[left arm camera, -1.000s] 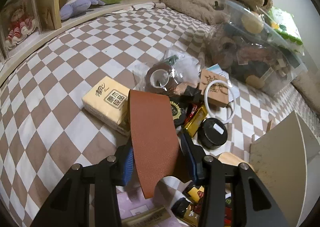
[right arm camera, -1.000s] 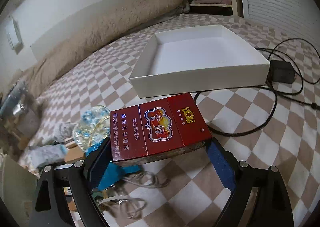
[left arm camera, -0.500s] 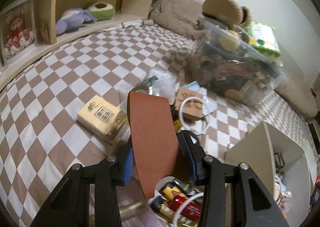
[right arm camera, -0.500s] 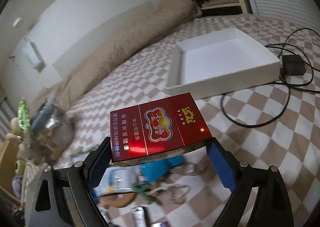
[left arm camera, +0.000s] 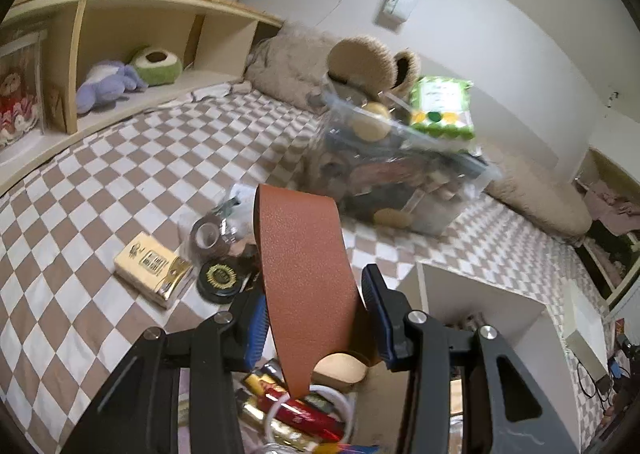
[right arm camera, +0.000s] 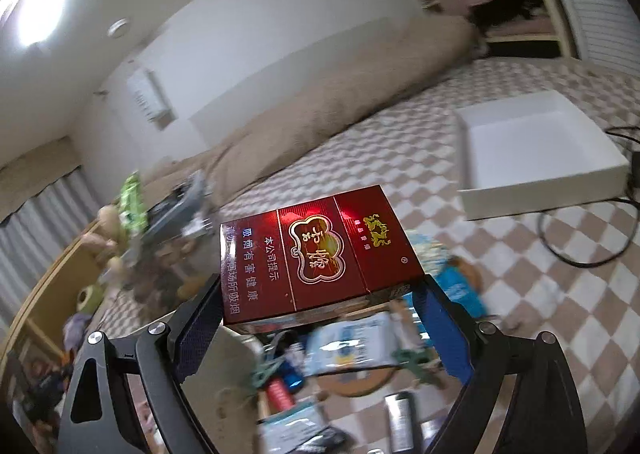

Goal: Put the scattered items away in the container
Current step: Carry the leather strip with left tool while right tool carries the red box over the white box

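Observation:
My left gripper [left arm camera: 316, 314] is shut on a brown leather piece [left arm camera: 300, 254] that stands upright between the blue pads, above the checkered bed. Loose items lie beyond and below it: a yellow tissue pack [left arm camera: 150, 268], a black round tin [left arm camera: 220, 278], a tape roll in clear plastic [left arm camera: 206, 234], and red snack bars with a white ring [left arm camera: 308, 414]. An open white box [left arm camera: 480, 298] stands just right of the gripper. My right gripper [right arm camera: 320, 306] is shut on a red cigarette carton [right arm camera: 320, 254], held flat over a blurred pile of small items [right arm camera: 344, 350].
A clear bin [left arm camera: 400, 174] of toys with a green pack [left arm camera: 440, 106] on top sits behind the pile. A shallow white tray [right arm camera: 536, 158] and a black cable [right arm camera: 560, 250] lie on the bed at right. A wooden shelf [left arm camera: 120, 54] with plush toys lines the left.
Both grippers have risen and tipped upward, so the bed items look smaller and lower and more wall shows. Each still holds its item. The right view has swung left, away from the white tray.

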### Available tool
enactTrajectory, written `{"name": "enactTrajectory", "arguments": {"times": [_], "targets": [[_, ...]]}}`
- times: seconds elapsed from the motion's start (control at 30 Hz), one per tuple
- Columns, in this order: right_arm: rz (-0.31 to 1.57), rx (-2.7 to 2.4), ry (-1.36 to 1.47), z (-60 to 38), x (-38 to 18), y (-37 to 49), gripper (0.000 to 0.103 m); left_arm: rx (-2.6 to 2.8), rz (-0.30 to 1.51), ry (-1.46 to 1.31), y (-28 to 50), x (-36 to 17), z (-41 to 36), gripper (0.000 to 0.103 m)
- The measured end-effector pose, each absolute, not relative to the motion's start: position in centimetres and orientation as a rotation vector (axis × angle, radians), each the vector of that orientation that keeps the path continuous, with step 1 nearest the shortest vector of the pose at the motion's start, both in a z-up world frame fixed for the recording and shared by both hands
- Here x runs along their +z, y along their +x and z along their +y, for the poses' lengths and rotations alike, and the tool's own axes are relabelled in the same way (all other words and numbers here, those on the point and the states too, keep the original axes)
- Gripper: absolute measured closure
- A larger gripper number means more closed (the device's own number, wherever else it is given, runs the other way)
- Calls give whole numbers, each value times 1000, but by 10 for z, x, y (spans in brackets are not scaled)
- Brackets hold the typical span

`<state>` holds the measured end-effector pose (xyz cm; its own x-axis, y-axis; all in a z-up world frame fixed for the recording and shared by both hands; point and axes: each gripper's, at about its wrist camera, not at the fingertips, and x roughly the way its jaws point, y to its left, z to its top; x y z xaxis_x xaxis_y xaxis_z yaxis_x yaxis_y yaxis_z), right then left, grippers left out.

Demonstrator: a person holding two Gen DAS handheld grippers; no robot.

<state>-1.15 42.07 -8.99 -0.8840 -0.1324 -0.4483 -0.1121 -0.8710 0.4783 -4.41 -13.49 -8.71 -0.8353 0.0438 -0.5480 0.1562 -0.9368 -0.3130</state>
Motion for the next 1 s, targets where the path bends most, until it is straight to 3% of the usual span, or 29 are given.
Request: {"name": "enactTrajectory", "arguments": {"times": [0.4,0.77,0.87,1.0], "targets": [[-681,-2743,680,353,-71,-7,10,-3083,517,804,-23,-55,-100,59],[-578,-2532,844,292,-81,-15,10,-3191,406,867,-14,-50,-68,60],[-522,-2506,880,275,-82,-15,10,-3217,422,901,-13,-50,-64,67],[-427,-2539,873,265,-75,-10,10,-3251,457,959,-14,-51,-56,67]]}}
